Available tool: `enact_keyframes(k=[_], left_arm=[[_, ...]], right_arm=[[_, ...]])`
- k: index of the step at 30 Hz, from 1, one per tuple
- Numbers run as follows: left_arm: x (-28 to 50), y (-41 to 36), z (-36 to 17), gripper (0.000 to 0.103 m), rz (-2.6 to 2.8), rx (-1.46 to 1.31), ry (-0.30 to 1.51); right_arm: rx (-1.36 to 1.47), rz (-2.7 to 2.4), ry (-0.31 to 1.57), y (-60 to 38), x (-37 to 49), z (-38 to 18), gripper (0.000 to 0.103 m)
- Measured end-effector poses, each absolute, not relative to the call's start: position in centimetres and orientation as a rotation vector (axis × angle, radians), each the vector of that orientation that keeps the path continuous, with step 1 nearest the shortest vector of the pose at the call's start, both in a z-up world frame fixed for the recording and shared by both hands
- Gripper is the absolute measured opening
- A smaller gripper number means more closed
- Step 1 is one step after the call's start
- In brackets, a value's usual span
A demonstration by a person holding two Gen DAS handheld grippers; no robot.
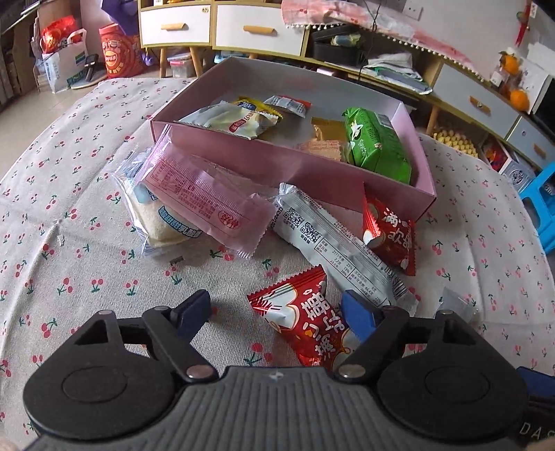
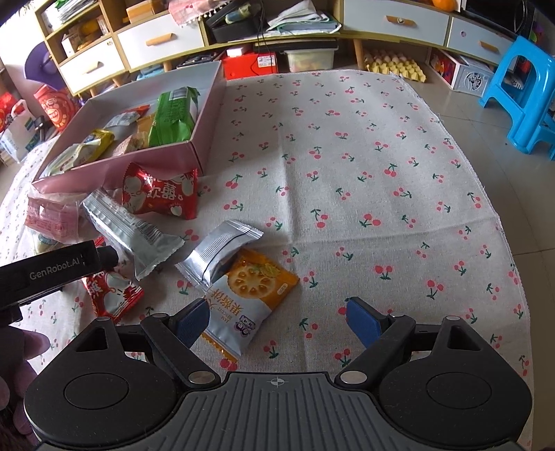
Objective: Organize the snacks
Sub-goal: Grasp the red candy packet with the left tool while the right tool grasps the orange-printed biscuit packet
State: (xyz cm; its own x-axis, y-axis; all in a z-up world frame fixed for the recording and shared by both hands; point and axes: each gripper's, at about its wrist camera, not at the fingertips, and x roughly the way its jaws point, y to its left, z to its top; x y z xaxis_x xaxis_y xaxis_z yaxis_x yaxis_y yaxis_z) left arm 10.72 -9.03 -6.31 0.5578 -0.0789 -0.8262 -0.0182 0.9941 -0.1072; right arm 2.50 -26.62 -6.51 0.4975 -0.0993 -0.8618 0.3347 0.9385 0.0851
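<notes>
A pink box point(image 1: 242, 152) point(image 2: 104, 177) on the cherry-print cloth holds several snacks, among them a green pack point(image 1: 376, 144) point(image 2: 173, 116). Loose packets lie in front of it: a pink one point(image 1: 197, 194), a long silver one point(image 1: 333, 239) point(image 2: 135, 232), and two red ones point(image 1: 390, 234) point(image 1: 305, 319). My left gripper point(image 1: 277, 312) is open, low over the near red packet. My right gripper point(image 2: 277, 317) is open, with an orange biscuit packet point(image 2: 242, 295) between its fingers and a small silver packet point(image 2: 222, 249) just beyond.
The cloth point(image 2: 364, 173) stretches bare to the right of the box. Beyond it stand low cabinets with drawers point(image 1: 242, 31), bags point(image 1: 118, 48) on the floor at the left and a blue plastic stool point(image 2: 520, 90) at the right.
</notes>
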Motion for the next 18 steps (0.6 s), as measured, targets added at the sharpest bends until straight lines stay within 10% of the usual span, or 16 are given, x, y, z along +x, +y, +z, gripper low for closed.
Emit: enact_keyframes(k=[6,18], left_arm=[[9.6,-9.0,-5.9,0.053,-0.157,-0.018,0.993],[8.9,-7.9,-5.6,0.044,-0.282,0.081,1.036]], right_arm=[[0.253,-0.262,1.004,-26.2,2.9,-7.0,0.088],[0.226,-0.3,0.983,-24.8,4.2,-8.0,0.088]])
